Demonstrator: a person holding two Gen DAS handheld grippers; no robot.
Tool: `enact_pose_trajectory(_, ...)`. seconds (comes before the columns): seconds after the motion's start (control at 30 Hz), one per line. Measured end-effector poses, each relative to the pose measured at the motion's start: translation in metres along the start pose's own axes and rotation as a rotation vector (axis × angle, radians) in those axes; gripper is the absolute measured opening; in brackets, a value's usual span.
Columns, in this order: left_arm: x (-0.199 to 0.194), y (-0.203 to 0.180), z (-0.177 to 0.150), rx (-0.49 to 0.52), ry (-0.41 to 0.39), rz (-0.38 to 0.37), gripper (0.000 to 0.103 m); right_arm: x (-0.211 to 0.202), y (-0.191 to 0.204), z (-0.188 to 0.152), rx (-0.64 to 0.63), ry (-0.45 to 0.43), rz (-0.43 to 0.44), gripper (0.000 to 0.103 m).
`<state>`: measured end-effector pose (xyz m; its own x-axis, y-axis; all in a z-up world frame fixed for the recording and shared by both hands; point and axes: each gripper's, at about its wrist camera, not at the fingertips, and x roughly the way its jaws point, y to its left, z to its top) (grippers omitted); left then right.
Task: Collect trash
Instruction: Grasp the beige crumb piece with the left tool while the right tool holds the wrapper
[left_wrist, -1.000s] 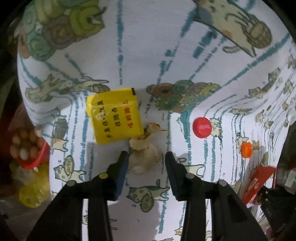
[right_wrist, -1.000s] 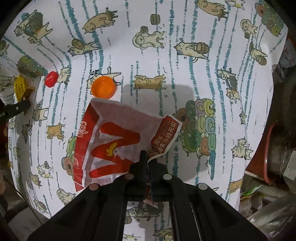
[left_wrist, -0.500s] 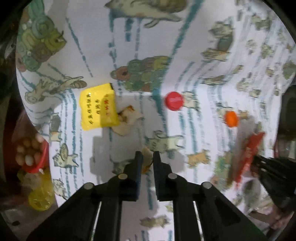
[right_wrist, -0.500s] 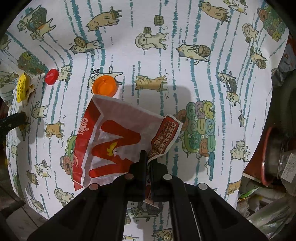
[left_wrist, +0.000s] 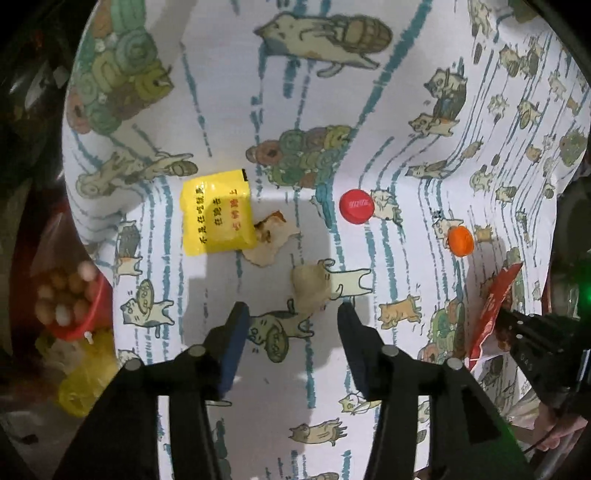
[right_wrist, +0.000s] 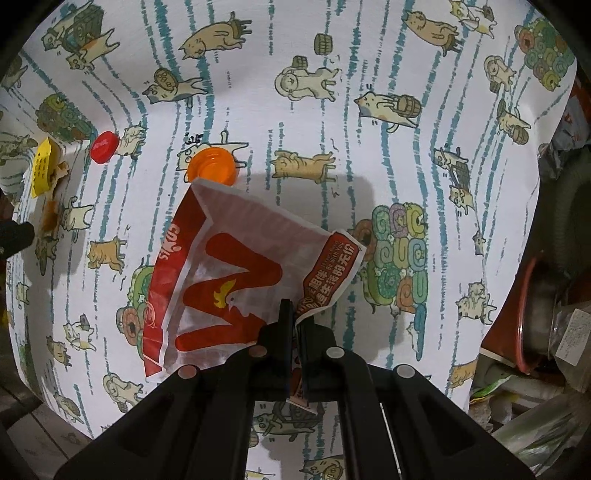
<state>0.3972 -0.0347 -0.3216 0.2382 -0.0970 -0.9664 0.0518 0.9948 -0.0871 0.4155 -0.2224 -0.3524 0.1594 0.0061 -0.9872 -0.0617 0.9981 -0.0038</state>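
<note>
Right wrist view shows the right claw (right_wrist: 295, 314) clenched on a corner of the light, limp red-and-white wrapper (right_wrist: 236, 273) above the counter (right_wrist: 369, 110), while the left claw (left_wrist: 291, 325), opening and empty, hangs over a crumbly peel scrap (left_wrist: 312, 288) best pinched across its middle.

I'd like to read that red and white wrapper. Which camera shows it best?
The right wrist view: the red and white wrapper lies spread out, print facing the camera, pinched by the right gripper. The left wrist view catches it only edge-on at the far right.
</note>
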Motion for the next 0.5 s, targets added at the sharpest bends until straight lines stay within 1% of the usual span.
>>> enact_pose_trajectory(0.03, 0.003, -0.002, 0.0, 0.002, 0.007, -0.003, 0.057, 0.0, -0.001, 0.0, 0.004, 0.002, 0.005, 0.004)
enact_pose_trajectory(0.2, 0.018, -0.007, 0.012, 0.015, 0.023, 0.015, 0.058, 0.001, -0.004, 0.003, 0.007, 0.008, 0.011, 0.004)
enact_pose_trajectory(0.27, 0.024, -0.012, 0.015, 0.002, 0.021, -0.001, 0.058, 0.002, -0.004, 0.004, 0.005, 0.007, 0.009, 0.004)
enact_pose_trajectory(0.4, 0.036, -0.023, 0.025, -0.025, 0.04, -0.063, 0.059, 0.002, -0.006, 0.005, 0.002, 0.007, 0.015, 0.004)
enact_pose_trajectory(0.5, 0.042, -0.034, 0.028, -0.012, 0.037, -0.046, 0.058, 0.002, -0.008, 0.005, 0.0, 0.007, 0.018, 0.004)
